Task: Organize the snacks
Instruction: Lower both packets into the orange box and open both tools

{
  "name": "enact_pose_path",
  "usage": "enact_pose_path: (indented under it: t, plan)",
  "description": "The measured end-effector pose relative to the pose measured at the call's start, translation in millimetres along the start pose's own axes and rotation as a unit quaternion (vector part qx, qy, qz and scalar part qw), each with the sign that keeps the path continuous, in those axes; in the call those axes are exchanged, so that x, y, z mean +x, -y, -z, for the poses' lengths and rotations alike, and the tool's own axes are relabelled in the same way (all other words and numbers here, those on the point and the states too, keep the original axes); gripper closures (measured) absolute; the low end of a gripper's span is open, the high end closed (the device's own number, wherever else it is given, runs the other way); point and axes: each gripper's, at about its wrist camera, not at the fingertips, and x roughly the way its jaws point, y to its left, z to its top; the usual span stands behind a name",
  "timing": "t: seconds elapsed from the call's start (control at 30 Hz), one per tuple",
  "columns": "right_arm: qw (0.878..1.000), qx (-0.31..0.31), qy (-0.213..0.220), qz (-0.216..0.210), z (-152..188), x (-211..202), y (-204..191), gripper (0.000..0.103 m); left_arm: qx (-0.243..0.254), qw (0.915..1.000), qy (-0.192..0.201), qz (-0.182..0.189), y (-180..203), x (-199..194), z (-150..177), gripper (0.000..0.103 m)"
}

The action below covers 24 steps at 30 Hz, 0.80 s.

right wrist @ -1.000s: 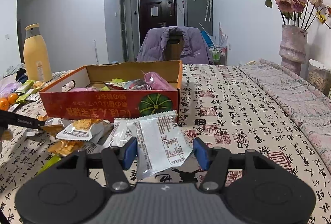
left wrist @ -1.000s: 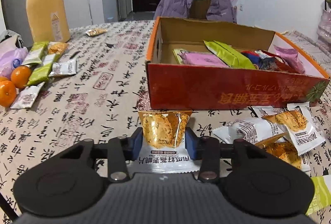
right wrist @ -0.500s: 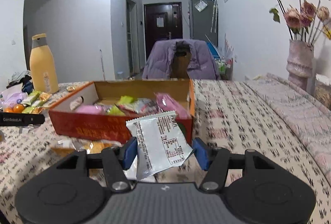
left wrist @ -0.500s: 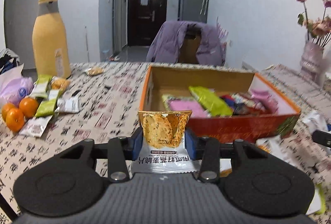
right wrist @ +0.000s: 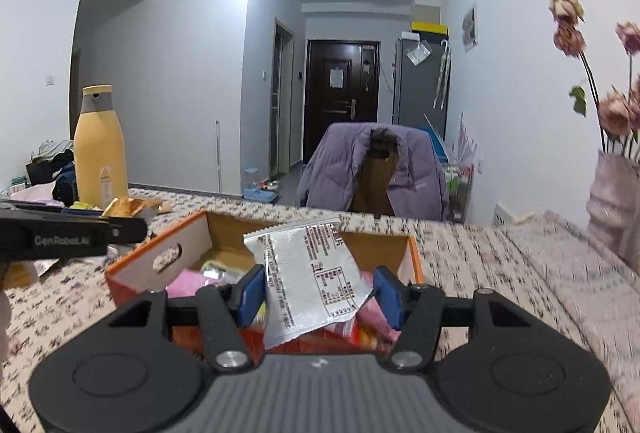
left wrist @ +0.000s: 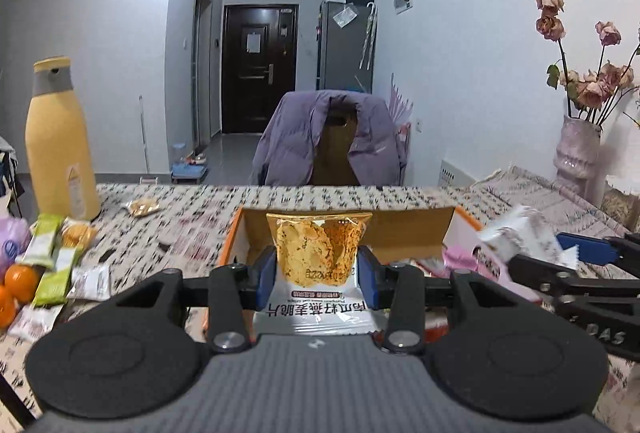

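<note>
1. Left wrist view: left gripper (left wrist: 317, 275) clenched on a gold-and-white snack packet (left wrist: 317, 265); blue pads press both its sides. The packet stands upright, above the near wall of the orange cardboard box (left wrist: 408, 229).
2. Same view, right edge: right gripper (left wrist: 560, 257) reaches in over the box, a white packet (left wrist: 516, 237) at its tip, blurred.
3. Same view, left: yellow bottle (left wrist: 60, 141) stands on the patterned tablecloth (left wrist: 188, 217); green snack bars (left wrist: 50, 257) and oranges (left wrist: 18, 279) lie near it, well apart from the box.
4. Right wrist view: right gripper (right wrist: 320, 293) grasps the white packet (right wrist: 312, 273), tilted, printed side facing the camera, held over the box (right wrist: 160, 257).
5. Same view: pink wrappers (right wrist: 188, 281) lie inside the box. Left gripper (right wrist: 100, 229) enters from the left, gold packet (right wrist: 126, 208) at its tip.
6. Background: purple jacket (right wrist: 376, 169) draped on a chair; vase of dried roses (right wrist: 612, 193) on the right.
</note>
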Motion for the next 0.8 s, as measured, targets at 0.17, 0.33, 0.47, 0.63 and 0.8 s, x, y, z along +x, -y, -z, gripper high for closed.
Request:
enact_pose_path:
  t: [0.17, 0.33, 0.47, 0.63, 0.8]
  plan:
    - [1.000, -0.014, 0.002, 0.004, -14, 25, -6, 0.045, -0.005, 1.0000, 0.002, -0.007, 6, 22, -9, 0.061]
    - [1.000, -0.013, -0.008, 0.005, -16, 52, -7, 0.045, -0.021, 0.9995, -0.010, -0.020, 1, 49, -10, 0.061]
    - [1.000, -0.015, -0.012, 0.008, -8, 68, -6, 0.045, -0.036, 0.9986, -0.022, -0.031, -8, 69, -4, 0.061]
    - [1.000, -0.009, -0.009, 0.008, 4, 74, -3, 0.045, -0.045, 0.9980, -0.031, -0.030, -17, 79, 8, 0.061]
    - [1.000, 0.000, -0.023, 0.001, 7, 84, 2, 0.045, -0.034, 0.9988, -0.027, -0.023, -16, 81, 15, 0.060]
